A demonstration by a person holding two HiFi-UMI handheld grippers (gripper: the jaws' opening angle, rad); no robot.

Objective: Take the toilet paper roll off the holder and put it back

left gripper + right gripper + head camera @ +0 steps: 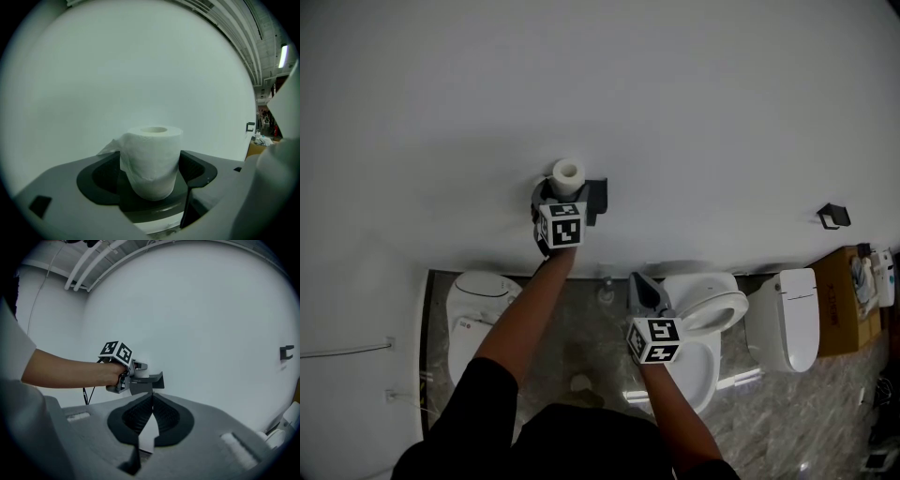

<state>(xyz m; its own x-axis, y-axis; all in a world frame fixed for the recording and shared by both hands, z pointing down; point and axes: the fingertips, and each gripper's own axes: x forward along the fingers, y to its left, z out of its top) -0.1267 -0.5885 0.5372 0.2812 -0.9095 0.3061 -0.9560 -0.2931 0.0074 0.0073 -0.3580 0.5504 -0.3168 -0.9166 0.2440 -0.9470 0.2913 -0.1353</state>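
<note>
The white toilet paper roll (567, 174) stands upright, its hollow core facing up, at the small black wall-mounted holder (596, 197) on the plain white wall (694, 94). From the head view the roll sits at the holder's left end. How it rests on the holder is not clear.

The left gripper (157, 171) reaches level toward the wall, and its dark jaws are spread wide, one on each side of the roll. The roll stands between them, and a loose flap of paper sticks out on its left side. The jaws flank the paper without squeezing it.

The right gripper (152, 397) is held lower and to the right, well apart from the holder. Its jaws are pressed together with nothing between them. Its view looks across at the left gripper's marker cube (116, 352) and the bare forearm (70, 373) behind it.

Below the wall runs a grey marbled floor (581, 328) with three white toilets. One is at the left (478, 300), one has its seat raised just beside the right gripper (717, 305), and one is further right (792, 319). A second black holder (832, 217) is mounted on the wall at far right, above a brown cardboard box (844, 300).
</note>
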